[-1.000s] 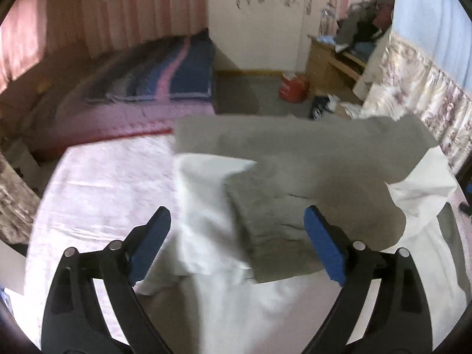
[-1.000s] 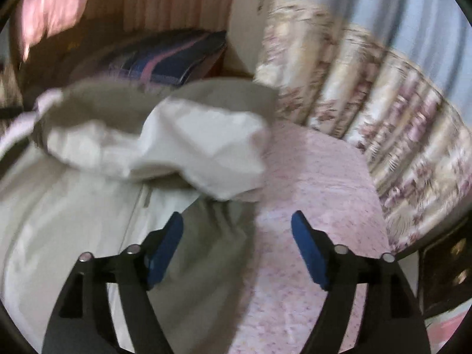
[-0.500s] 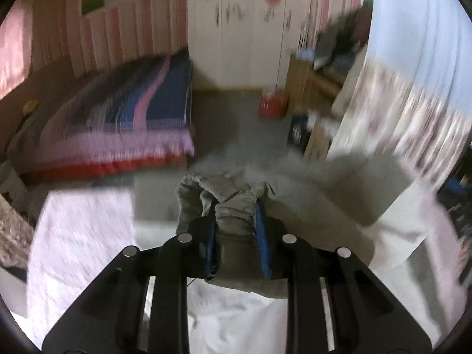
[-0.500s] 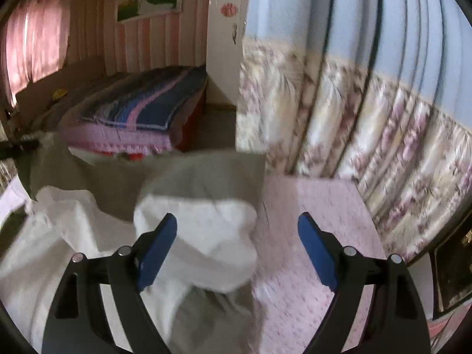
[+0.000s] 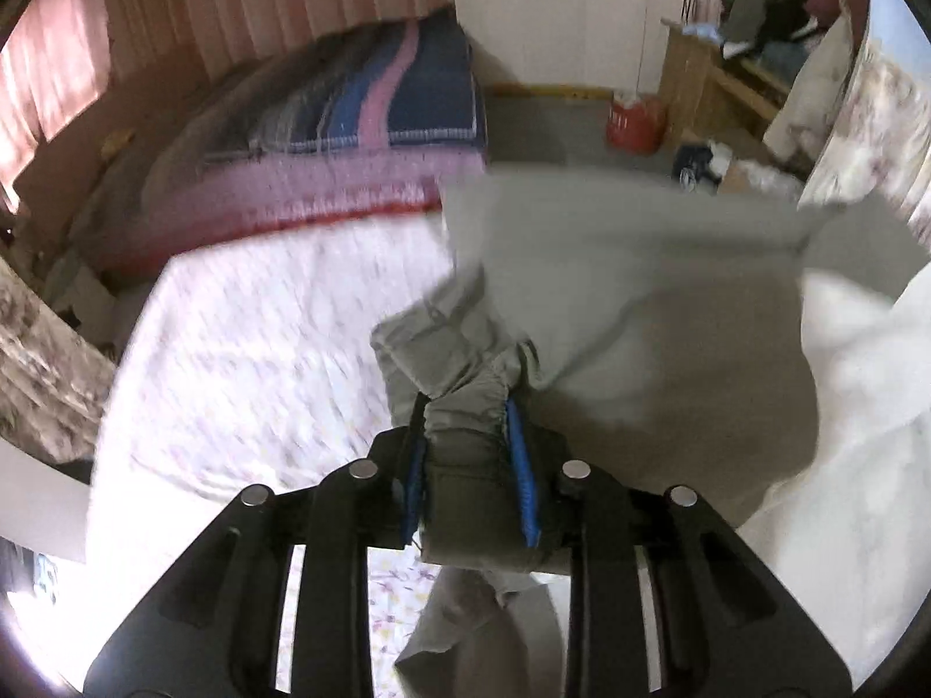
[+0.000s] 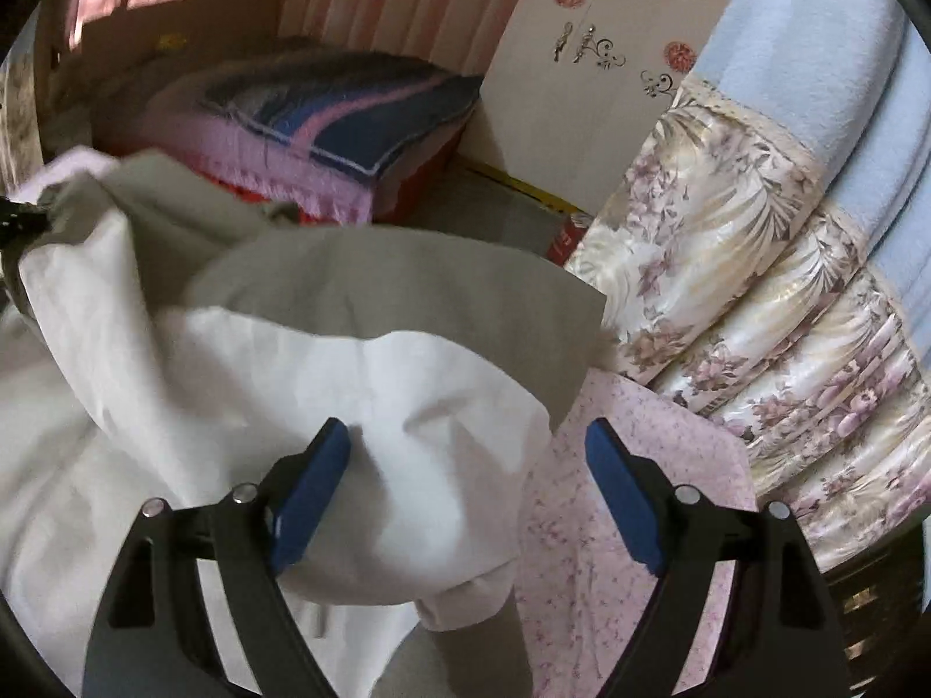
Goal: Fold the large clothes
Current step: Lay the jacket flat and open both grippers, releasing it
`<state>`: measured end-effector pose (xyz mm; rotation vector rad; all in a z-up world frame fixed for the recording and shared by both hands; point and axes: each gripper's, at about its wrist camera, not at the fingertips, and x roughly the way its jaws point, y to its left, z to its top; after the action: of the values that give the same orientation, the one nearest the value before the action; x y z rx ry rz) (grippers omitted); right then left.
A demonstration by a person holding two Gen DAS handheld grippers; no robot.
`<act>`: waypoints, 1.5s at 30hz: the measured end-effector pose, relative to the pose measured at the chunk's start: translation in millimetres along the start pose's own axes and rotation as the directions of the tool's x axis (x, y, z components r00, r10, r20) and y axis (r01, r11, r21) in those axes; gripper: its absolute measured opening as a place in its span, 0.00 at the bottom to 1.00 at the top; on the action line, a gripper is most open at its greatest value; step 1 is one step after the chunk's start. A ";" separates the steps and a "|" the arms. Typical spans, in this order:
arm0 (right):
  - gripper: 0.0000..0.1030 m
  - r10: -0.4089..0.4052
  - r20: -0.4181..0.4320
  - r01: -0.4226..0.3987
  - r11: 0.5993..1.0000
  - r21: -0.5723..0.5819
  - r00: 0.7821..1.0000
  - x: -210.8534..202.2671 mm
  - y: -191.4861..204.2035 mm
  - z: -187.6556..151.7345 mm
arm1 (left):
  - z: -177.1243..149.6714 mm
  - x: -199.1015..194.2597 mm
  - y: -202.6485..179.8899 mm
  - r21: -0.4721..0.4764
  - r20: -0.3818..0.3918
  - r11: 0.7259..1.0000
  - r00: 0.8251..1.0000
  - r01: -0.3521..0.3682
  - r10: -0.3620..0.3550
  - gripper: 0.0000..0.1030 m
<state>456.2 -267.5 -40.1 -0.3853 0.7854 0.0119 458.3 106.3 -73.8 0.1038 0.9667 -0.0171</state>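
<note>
Since the earlier frame, left tongs (image 5: 468,448) have clamped a gathered grey cuff of the garment (image 5: 628,314) at centre frame — cloth draped over the pink floral bed (image 5: 250,349). Right tongs (image 6: 468,485) gape apart over its white lining, lower centre.

Home bedroom: bed (image 5: 361,116) with striped blanket, wardrobe (image 5: 553,6), floral curtain (image 6: 756,302).

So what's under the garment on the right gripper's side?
Under the grey-and-white garment lies the pink floral bedsheet, bare only at its right edge. The open right gripper hovers above the white lining. Anything beneath the rest of the fabric is covered.
</note>
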 end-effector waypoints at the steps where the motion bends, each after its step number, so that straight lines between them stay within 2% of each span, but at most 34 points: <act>1: 0.81 -0.001 -0.014 0.001 1.000 0.001 1.000 3.3 -1.6 -1.4 | -2.5 1.6 -4.2 0.021 0.015 1.000 1.000 -0.017 0.017 0.25; 4: 0.82 -0.022 -0.037 0.022 1.000 0.007 0.999 10.6 -8.4 -12.3 | -1.0 3.8 -16.5 0.079 0.036 0.996 0.998 -0.044 0.041 0.28; 7: 0.89 -0.031 -0.056 0.033 0.999 0.030 0.998 28.4 -20.0 -26.9 | -2.4 5.0 -28.2 0.135 0.035 0.990 0.999 -0.040 0.035 0.35; 8: 0.94 -0.008 -0.066 0.014 0.996 0.090 0.998 37.8 -32.2 -32.9 | -1.8 3.8 -33.0 0.153 0.035 0.988 0.999 -0.040 0.035 0.36; 10: 0.96 0.051 -0.073 -0.036 0.982 0.188 0.996 45.5 -49.8 -40.9 | -3.5 0.4 -43.2 0.195 0.047 0.979 0.997 -0.065 0.057 0.38; 12: 0.96 0.072 -0.085 -0.051 0.972 0.228 0.994 43.4 -62.7 -46.2 | -4.1 -6.5 -49.6 0.210 0.049 0.976 0.998 -0.052 0.042 0.46; 14: 0.97 0.082 -0.069 -0.062 0.967 0.247 0.994 28.9 -74.4 -49.3 | -5.9 -21.2 -43.0 0.195 0.064 0.979 0.997 -0.060 0.048 0.74; 16: 0.97 0.093 -0.020 -0.084 0.959 0.272 0.995 5.0 -87.0 -52.5 | -6.9 -36.2 -30.4 0.172 0.098 0.983 0.994 -0.059 0.043 0.83; 19: 0.98 0.121 0.067 -0.136 0.946 0.293 0.990 -22.8 -98.4 -49.1 | -1.8 -53.3 -16.3 0.143 0.136 0.986 0.989 -0.085 0.066 0.85; 22: 0.98 0.173 0.110 -0.199 0.934 0.297 0.979 -33.8 -93.6 -38.5 | 7.3 -57.1 -13.1 0.101 0.138 0.994 0.990 -0.047 0.032 0.84; 24: 0.98 0.237 0.112 -0.258 0.931 0.257 0.965 -33.3 -77.5 -29.1 | 11.1 -51.4 -23.9 0.099 0.114 0.995 0.993 0.001 -0.012 0.74; 25: 0.97 0.244 0.109 -0.263 0.941 0.215 0.964 -31.4 -66.3 -25.6 | 9.9 -46.9 -30.3 0.112 0.100 0.994 0.995 0.010 -0.021 0.61; 26: 0.90 0.231 0.097 -0.245 0.952 0.181 0.968 -28.5 -56.9 -24.1 | 9.6 -38.2 -41.1 0.141 0.072 0.990 0.997 0.011 -0.021 0.52; 27: 0.82 0.198 0.074 -0.206 0.969 0.134 0.977 -21.5 -44.8 -22.6 | 8.2 -29.4 -49.0 0.162 0.058 0.987 0.998 -0.012 0.003 0.51; 28: 0.62 0.188 0.055 -0.194 0.974 0.114 0.981 -15.1 -39.0 -22.7 | 6.9 -22.9 -52.3 0.177 0.055 0.983 0.998 -0.044 0.034 0.51; 29: 0.48 0.191 0.011 -0.192 0.977 0.097 0.981 -2.8 -32.6 -24.6 | 5.4 -16.2 -57.2 0.194 0.050 0.978 0.996 -0.077 0.068 0.51; 30: 0.48 0.186 -0.027 -0.183 0.979 0.084 0.982 8.1 -28.5 -28.2 | 4.0 -6.4 -60.5 0.211 0.034 0.973 0.996 -0.090 0.085 0.51; 33: 0.53 0.178 -0.037 -0.175 0.982 0.067 0.983 18.0 -24.2 -38.5 | -0.7 7.5 -61.3 0.227 0.006 0.970 0.996 -0.089 0.090 0.52; 34: 0.60 0.151 -0.041 -0.149 0.988 0.047 0.988 21.5 -21.9 -40.5 | -1.1 9.1 -62.8 0.241 0.010 0.966 0.995 -0.095 0.095 0.52; 35: 0.70 0.120 -0.038 -0.119 0.992 0.027 0.992 26.4 -21.1 -42.3 | -1.4 10.9 -63.2 0.251 0.012 0.963 0.995 -0.100 0.100 0.57; 36: 0.76 0.090 -0.034 -0.089 0.996 0.015 0.995 30.2 -19.7 -43.6 | -0.8 15.8 -63.7 0.260 0.019 0.958 0.992 -0.123 0.122 0.61; 37: 0.83 0.071 -0.039 -0.070 0.997 0.034 0.997 37.1 -22.5 -43.6 | 1.7 18.6 -62.1 0.252 0.029 0.957 0.989 -0.146 0.144 0.71; 38: 0.88 0.091 -0.052 -0.086 0.993 0.080 0.995 39.6 -29.2 -42.6 | 5.0 20.7 -58.1 0.230 0.016 0.961 0.988 -0.154 0.154 0.76; 40: 0.93 0.125 -0.071 -0.114 0.983 0.146 0.990 44.1 -40.6 -44.0 | 9.1 21.9 -51.2 0.199 -0.018 0.972 0.992 -0.121 0.128 0.76; 42: 0.93 0.181 -0.085 -0.157 0.959 0.235 0.980 42.8 -52.1 -48.6 | 9.8 16.1 -45.1 0.177 -0.033 0.978 0.993 -0.108 0.116 0.76; 45: 0.94 0.188 -0.056 -0.167 0.949 0.269 0.981 15.5 -59.7 -53.6 | 6.3 -18.5 -36.9 0.146 0.022 0.984 0.995 -0.103 0.100 0.79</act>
<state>439.5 -343.4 -65.2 -0.0621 0.8879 0.0604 450.6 68.4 -58.0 0.2880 0.9443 0.0049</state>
